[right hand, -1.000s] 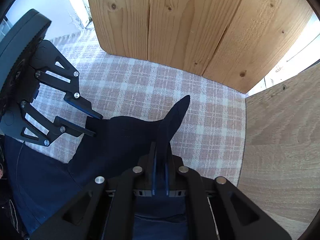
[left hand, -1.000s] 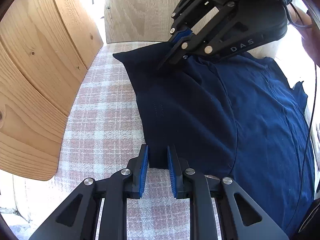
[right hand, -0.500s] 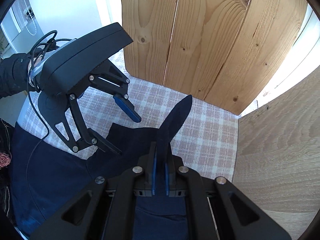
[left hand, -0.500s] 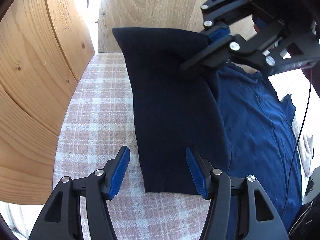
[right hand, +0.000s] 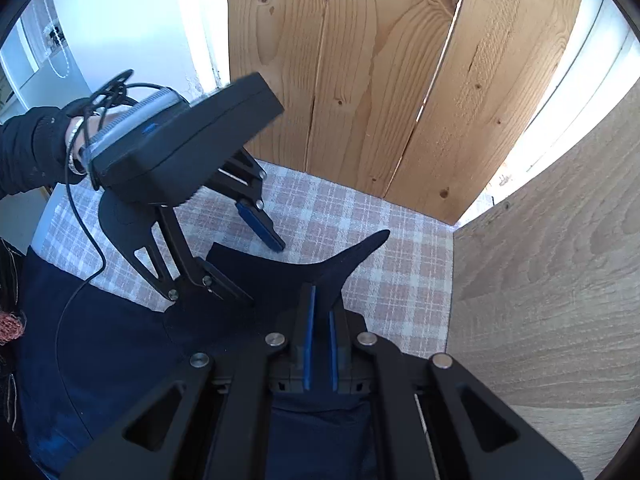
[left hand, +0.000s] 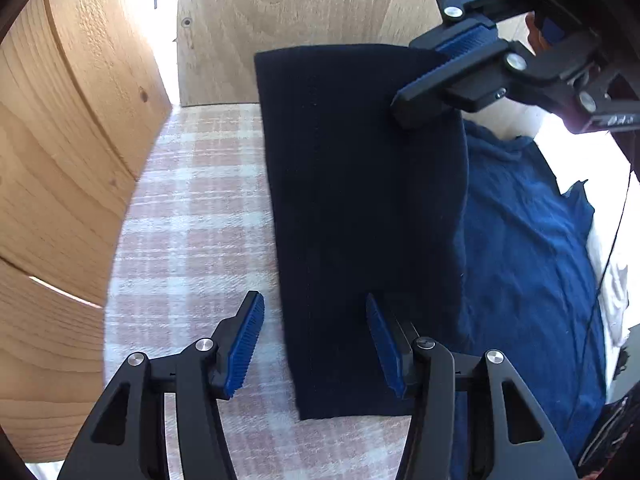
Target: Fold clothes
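A navy blue garment [left hand: 520,260] lies on a pink and white plaid cloth [left hand: 192,208]. One long flap of the garment [left hand: 360,200] is pulled up taut at its far end. My right gripper [right hand: 320,340] is shut on that raised far corner, and it shows at the top right of the left wrist view [left hand: 432,76]. My left gripper [left hand: 314,344] hovers over the flap's near end. Its jaws are closing, the cloth lies between the blue pads [left hand: 244,344], and they do not press on it. The right wrist view shows the left gripper [right hand: 264,274] over the same edge.
Wooden boards [left hand: 72,140] stand close on the left, and a wood panel [left hand: 300,4] closes the back. A person's dark sleeve [right hand: 28,148] and a black cable [right hand: 80,216] trail behind the left gripper. Something white [left hand: 612,280] lies past the garment's right edge.
My left gripper has let go of the flap's near corner and its jaws now stand apart. My right gripper has risen, lifting the far end of the flap off the cloth.
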{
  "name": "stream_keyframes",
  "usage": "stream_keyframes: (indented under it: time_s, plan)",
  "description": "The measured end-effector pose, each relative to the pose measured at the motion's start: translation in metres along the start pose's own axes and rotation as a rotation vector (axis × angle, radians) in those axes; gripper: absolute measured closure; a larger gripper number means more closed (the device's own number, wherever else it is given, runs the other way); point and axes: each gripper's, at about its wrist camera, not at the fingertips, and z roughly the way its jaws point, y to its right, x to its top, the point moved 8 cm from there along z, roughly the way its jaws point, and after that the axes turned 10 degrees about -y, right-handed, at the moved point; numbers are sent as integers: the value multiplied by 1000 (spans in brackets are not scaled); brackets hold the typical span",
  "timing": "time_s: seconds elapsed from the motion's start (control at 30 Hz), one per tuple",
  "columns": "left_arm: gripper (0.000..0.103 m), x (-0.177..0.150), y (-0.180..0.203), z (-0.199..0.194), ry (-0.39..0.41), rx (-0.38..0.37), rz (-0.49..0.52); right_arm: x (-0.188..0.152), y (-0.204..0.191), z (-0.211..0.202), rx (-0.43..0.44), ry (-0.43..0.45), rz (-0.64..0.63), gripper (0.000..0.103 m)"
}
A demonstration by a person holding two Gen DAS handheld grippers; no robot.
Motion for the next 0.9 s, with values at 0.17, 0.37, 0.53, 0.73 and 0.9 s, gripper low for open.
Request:
stream_keyframes:
  time_s: [0.17,0.37,0.53,0.73,0.9]
  plan:
    - [53,-17,7,2,-48,24,20,-2,9,36,14,-108,25,97]
    - [100,-22,2,0,-40,71,11,-8,-2,58,-5,-183,-14,97]
    - [100,-31,9,-2,-47,76,31,-12,10,62,-57,-223,16,97]
    - [100,-38,14,-15,-10,-2,6,-14,23,74,-50,-270,52,89]
    - [100,-32,5,-9,-18,-4,-3,-8,28,91,-28,-308,71,72]
